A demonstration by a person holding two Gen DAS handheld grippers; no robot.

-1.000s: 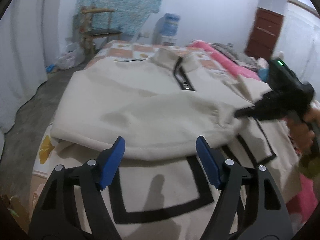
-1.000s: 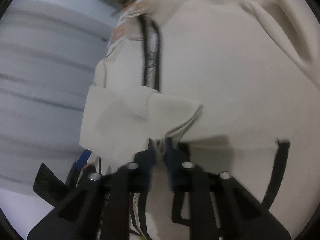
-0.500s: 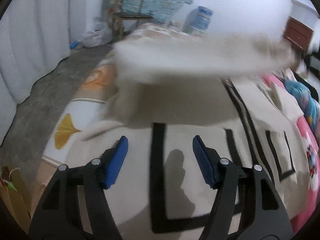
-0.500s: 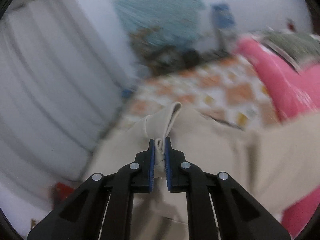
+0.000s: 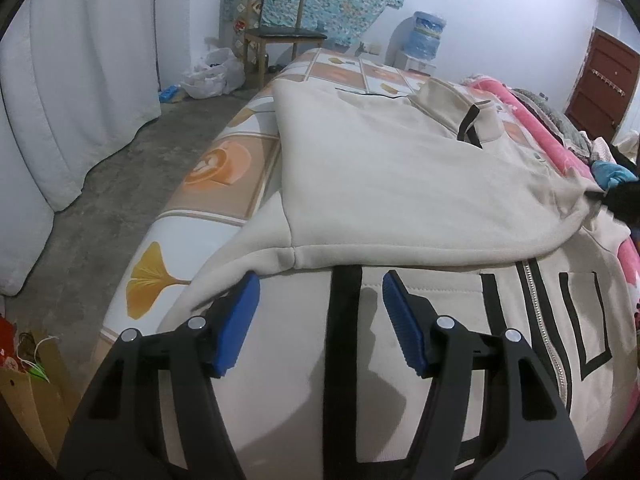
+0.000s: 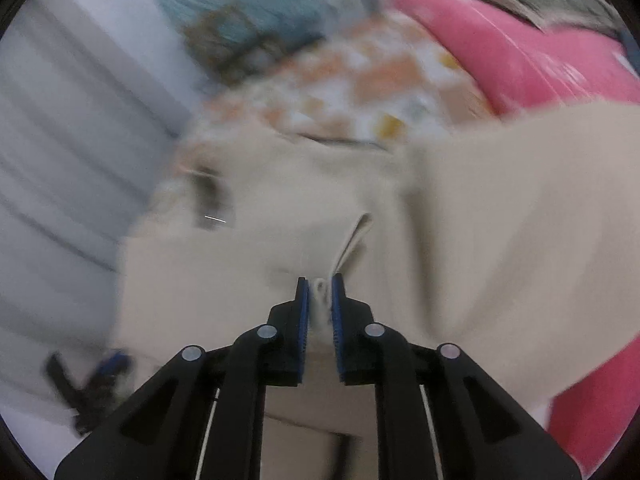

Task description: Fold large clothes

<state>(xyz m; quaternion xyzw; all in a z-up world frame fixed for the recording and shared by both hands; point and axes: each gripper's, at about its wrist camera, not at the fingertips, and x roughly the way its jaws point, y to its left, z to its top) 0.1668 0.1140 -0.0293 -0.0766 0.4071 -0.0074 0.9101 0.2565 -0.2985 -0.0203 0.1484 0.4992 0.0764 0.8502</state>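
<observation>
A large cream jacket (image 5: 400, 184) with black trim and a zipper lies on the bed. One sleeve is drawn across its front towards the right. My left gripper (image 5: 320, 300) is open and empty, just above the jacket's lower front near a black stripe. My right gripper (image 6: 319, 300) is shut on the cream sleeve cuff (image 6: 352, 240); that view is blurred. The right gripper also shows as a dark shape in the left wrist view (image 5: 620, 200) at the sleeve's end.
The bed has an orange and white patterned sheet (image 5: 224, 168) and a pink blanket (image 6: 540, 60) on the right. A wooden chair (image 5: 280, 36), a water bottle (image 5: 428, 32) and white curtains (image 5: 60, 100) stand beyond. A cardboard box (image 5: 24, 392) sits at lower left.
My right gripper has carried the sleeve up and across the jacket to the right side. My left gripper has shifted left along the hem and stays open.
</observation>
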